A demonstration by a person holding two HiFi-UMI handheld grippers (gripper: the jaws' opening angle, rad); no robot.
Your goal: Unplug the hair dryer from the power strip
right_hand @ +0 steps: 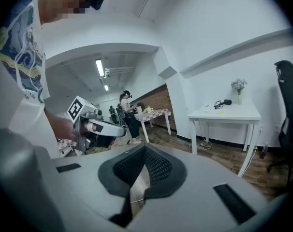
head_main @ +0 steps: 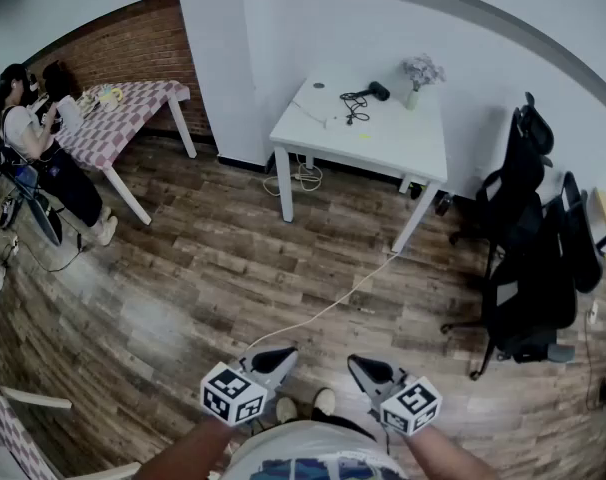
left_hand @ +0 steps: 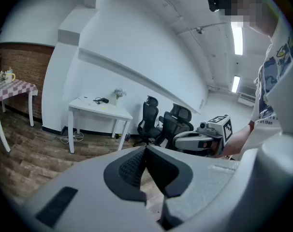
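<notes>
The step in hand, as I judge it, is the approach. The white tabletop (head_main: 383,138) stands well away from you at the far side of the wood floor (head_main: 213,268), and nothing on it is within reach. Walk up to its near edge first, and step clear of the white cable (head_main: 328,308) that runs across the floor from your feet towards the table leg.

Your left gripper (head_main: 281,354) and right gripper (head_main: 360,364) are both closed on nothing, and each points a little downward in front of you. Open the jaws before you reach in.

The black hair dryer (head_main: 379,91) lies at the far side of the tabletop, with its cord (head_main: 355,103) bunched beside it. A pale flat thing (head_main: 320,111) to its left may be the power strip, but it is too small to tell. Once you are close, hold the strip down with one gripper. Take the plug body, not the cord, with the other and pull straight out.

By count:
- one white table
- one checked table (head_main: 123,108) at the far left, with two people beside it
- at least two black office chairs (head_main: 528,288) on the right
- two grippers
- one floor cable
- one vase of flowers (head_main: 420,76)
- one hair dryer
</notes>
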